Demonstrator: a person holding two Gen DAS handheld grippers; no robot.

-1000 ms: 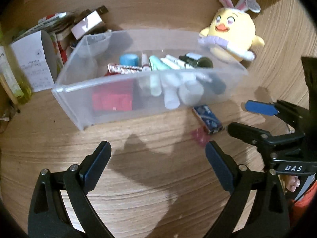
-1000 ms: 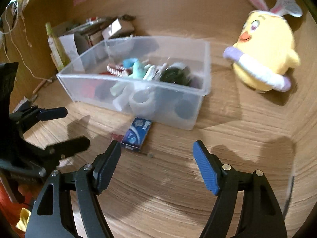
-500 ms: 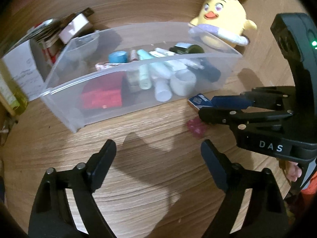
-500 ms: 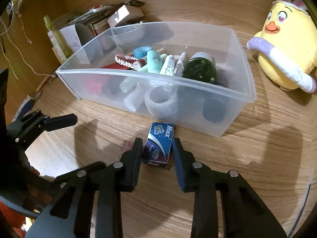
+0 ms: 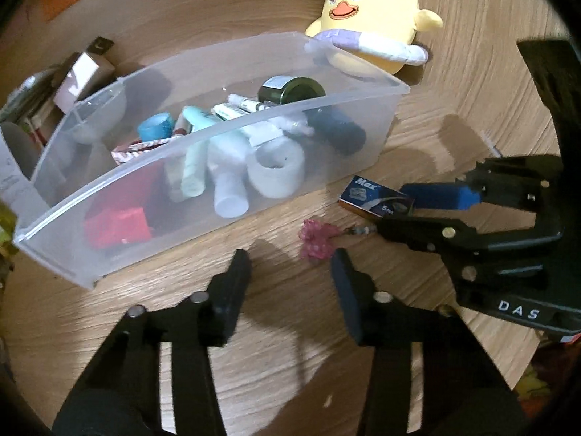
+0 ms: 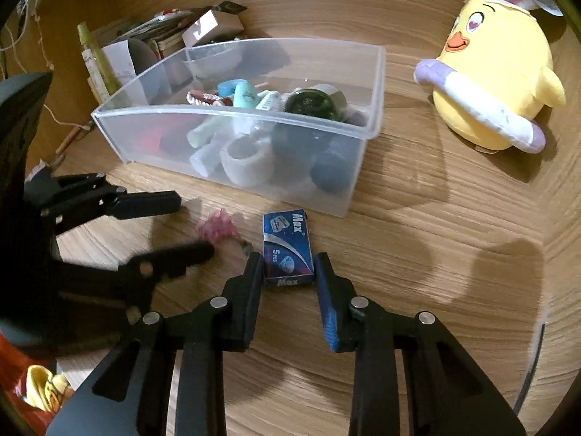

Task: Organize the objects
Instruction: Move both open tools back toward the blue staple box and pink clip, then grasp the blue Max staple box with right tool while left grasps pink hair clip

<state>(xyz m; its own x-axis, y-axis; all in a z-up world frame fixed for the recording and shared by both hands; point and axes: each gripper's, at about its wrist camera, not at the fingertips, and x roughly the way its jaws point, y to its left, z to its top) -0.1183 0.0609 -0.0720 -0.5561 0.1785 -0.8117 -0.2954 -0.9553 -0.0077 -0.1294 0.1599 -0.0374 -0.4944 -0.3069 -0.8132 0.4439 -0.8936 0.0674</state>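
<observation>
A small blue "Max" box (image 6: 288,250) lies on the wooden table in front of the clear plastic bin (image 6: 232,112). My right gripper (image 6: 288,265) is shut on its near end, one pad against each side. The left wrist view shows the same box (image 5: 376,198) in the right gripper (image 5: 406,210). A small pink crinkled item (image 5: 316,241) lies just beyond my left gripper (image 5: 289,258), near its right fingertip. The left jaws are closing and their pads do not touch the pink item (image 6: 218,229). The bin (image 5: 218,134) holds several tubes, jars and a red box.
A yellow plush chick (image 6: 494,83) sits to the right of the bin, also seen behind it (image 5: 366,11). Cartons and papers (image 6: 210,27) and a yellowish bottle (image 6: 96,58) crowd the back left. Bare wood lies in front of both grippers.
My right gripper came up to the blue box and shut on it. My left gripper moved right toward the pink item, rolled a little, and its jaws narrowed a lot.
</observation>
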